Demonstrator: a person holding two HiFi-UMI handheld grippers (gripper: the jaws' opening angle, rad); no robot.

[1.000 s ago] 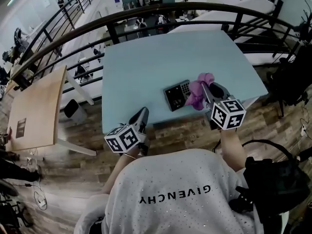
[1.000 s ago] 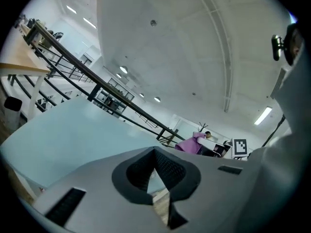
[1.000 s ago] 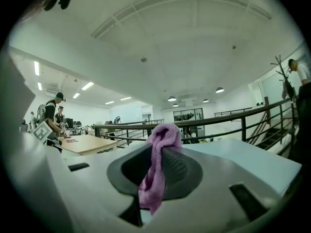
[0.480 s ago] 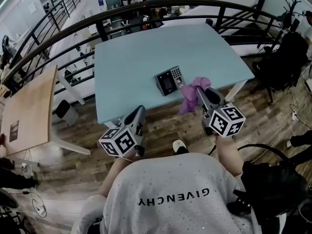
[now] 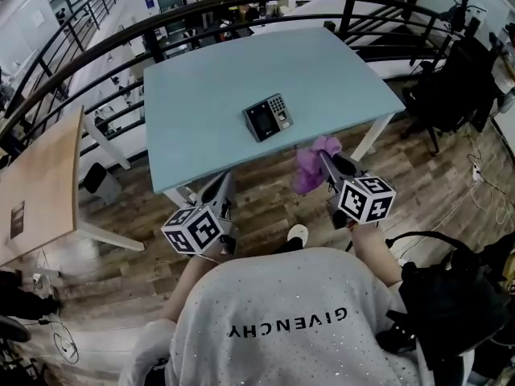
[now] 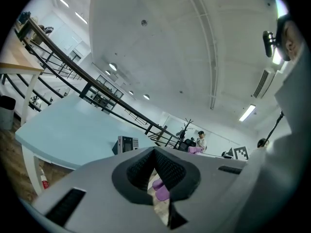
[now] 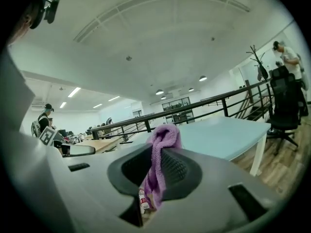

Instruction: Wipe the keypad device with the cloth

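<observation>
The dark keypad device (image 5: 268, 117) lies near the front edge of the light-blue table (image 5: 201, 95); in the left gripper view the device (image 6: 125, 143) stands small beyond the jaws. My right gripper (image 5: 323, 158) is shut on the purple cloth (image 5: 312, 166), which hangs over the wooden floor, off the table and apart from the device. In the right gripper view the cloth (image 7: 164, 137) pokes up between the jaws of the right gripper (image 7: 156, 154). My left gripper (image 5: 223, 182) is held off the table's front left, and its jaws (image 6: 154, 152) are shut with nothing in them.
A black railing (image 5: 241, 6) curves behind the table. A wooden table (image 5: 40, 183) stands to the left, and a black office chair (image 5: 451, 87) to the right. A black bag (image 5: 451, 304) sits at lower right. The person's shoe (image 5: 297, 234) shows on the floor.
The person has stepped back from the table. The right gripper pulled the cloth off the keypad device and out over the floor. The left gripper drew back too.
</observation>
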